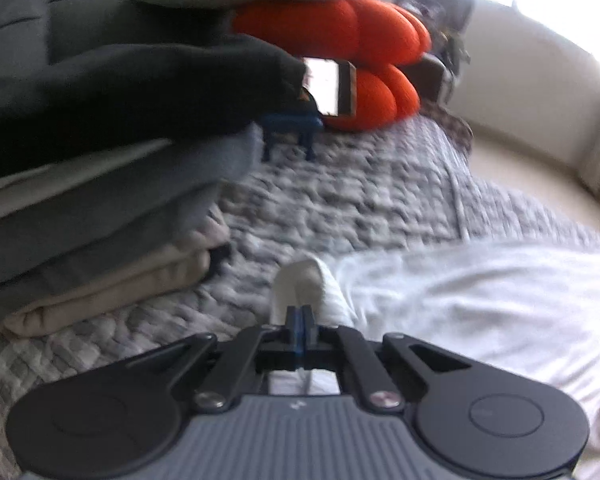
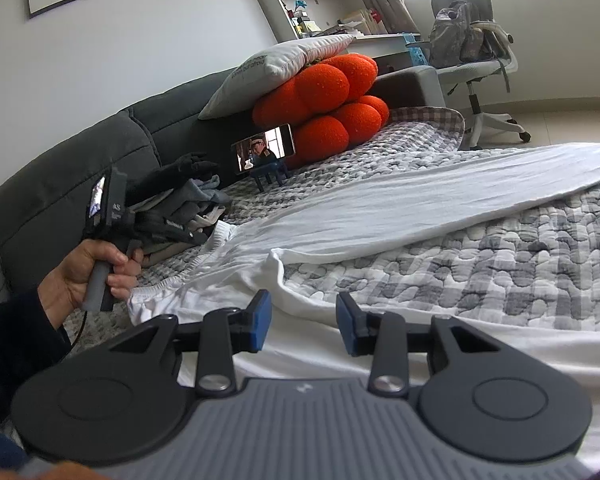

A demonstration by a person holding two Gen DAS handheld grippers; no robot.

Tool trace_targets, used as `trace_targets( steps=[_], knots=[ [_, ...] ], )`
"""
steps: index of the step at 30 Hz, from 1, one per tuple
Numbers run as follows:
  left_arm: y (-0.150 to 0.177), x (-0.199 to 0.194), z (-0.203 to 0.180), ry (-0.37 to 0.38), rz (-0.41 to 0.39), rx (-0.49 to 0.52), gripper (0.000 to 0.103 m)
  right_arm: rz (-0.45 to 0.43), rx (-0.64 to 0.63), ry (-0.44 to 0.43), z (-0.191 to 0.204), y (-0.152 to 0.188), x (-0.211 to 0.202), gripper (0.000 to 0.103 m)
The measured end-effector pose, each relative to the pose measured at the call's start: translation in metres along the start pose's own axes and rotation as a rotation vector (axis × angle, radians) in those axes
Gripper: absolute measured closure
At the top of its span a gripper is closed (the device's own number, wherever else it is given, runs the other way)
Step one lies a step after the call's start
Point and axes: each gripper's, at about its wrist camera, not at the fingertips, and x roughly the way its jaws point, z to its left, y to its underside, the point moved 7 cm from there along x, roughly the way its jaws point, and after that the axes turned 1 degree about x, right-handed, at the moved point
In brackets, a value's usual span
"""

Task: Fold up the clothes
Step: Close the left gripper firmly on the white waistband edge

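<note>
- While the left gripper (image 1: pixel 299 314) sits closed, its blue pads (image 1: pixel 296 320) are pressed together on a fold of the white garment (image 1: pixel 480 304); the pinched bit of cloth bunches up just ahead of the fingertips.
- Rest of the garment spreads right of the left fingers, flat on the grey checked bed cover (image 1: pixel 340 200).
- Left of those fingers and further out: stack of folded clothes (image 1: pixel 100 208), dark piece on top, grey and beige below. Near the pinched cloth but apart from it.
- Ahead of the left fingers, well apart: phone (image 1: pixel 332 86) on a small blue stand (image 1: pixel 290 130), leaning against the orange cushion (image 1: pixel 340 32).
- Left wrist view is blurred, so no finer detail on the pinch.
- Right gripper (image 2: pixel 303 322): jaws roughly half open, nothing between the pads, not touching cloth as far as I can tell. White garment lies directly under and ahead of the fingertips.
- From the right fingers, a long white leg or sleeve of the garment runs forward and off to the right across the cover.
- Forward-left of the right fingers: the person's left hand (image 2: pixel 88 276) wrapped around the grey handle of the other gripper, dark sleeve (image 2: pixel 16 344) behind it, elastic hem of the garment just beside that hand.
- Far ahead of the right fingers: grey pillow (image 2: pixel 276 64) on top of the orange cushion, office chair (image 2: pixel 476 52) on the floor to the right.
</note>
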Motion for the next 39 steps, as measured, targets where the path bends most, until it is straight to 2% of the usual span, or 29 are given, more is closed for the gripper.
trace_targets(
  steps=[3, 7, 9, 13, 14, 15, 21, 25, 28, 29, 31, 34, 39],
  knots=[
    [-0.001, -0.004, 0.003, 0.022, 0.0, -0.022, 0.103, 0.002, -0.002, -0.002, 0.0, 0.001, 0.001, 0.063],
    [0.001, 0.003, 0.007, 0.059, 0.042, -0.074, 0.101, 0.003, 0.002, -0.01, 0.002, 0.001, 0.003, 0.063],
    [0.004, 0.006, 0.01, 0.08, 0.06, -0.109, 0.091, 0.007, 0.002, -0.011, 0.002, 0.001, 0.004, 0.063],
    [0.003, 0.007, 0.005, 0.114, 0.059, -0.105, 0.086, 0.013, -0.003, -0.006, 0.002, 0.001, 0.004, 0.063],
    [0.003, 0.008, 0.003, 0.126, 0.062, -0.102, 0.077, 0.013, -0.003, -0.005, 0.001, 0.001, 0.004, 0.063],
    [0.003, 0.009, 0.001, 0.131, 0.064, -0.101, 0.064, 0.013, 0.0, -0.004, 0.001, 0.001, 0.005, 0.063],
    [-0.002, 0.019, -0.007, 0.126, 0.063, -0.084, 0.043, 0.018, 0.005, -0.006, 0.0, 0.005, 0.005, 0.063],
    [0.006, 0.027, -0.014, 0.129, 0.089, -0.052, 0.047, 0.016, 0.01, -0.005, -0.002, 0.005, 0.004, 0.063],
    [0.006, 0.028, -0.016, 0.118, 0.079, -0.049, 0.067, 0.016, 0.011, 0.001, -0.004, 0.004, 0.005, 0.063],
    [0.007, 0.029, -0.016, 0.115, 0.081, -0.047, 0.084, 0.017, 0.013, 0.003, -0.005, 0.004, 0.005, 0.063],
    [0.007, 0.029, -0.016, 0.106, 0.083, -0.037, 0.086, 0.018, 0.015, 0.004, -0.005, 0.004, 0.005, 0.063],
    [0.008, 0.026, -0.016, 0.079, 0.056, -0.008, 0.095, 0.017, 0.022, 0.007, -0.007, 0.005, 0.004, 0.063],
    [-0.004, 0.017, -0.002, -0.05, -0.027, -0.037, 0.098, 0.013, 0.039, 0.007, -0.008, 0.004, 0.003, 0.063]
  ],
)
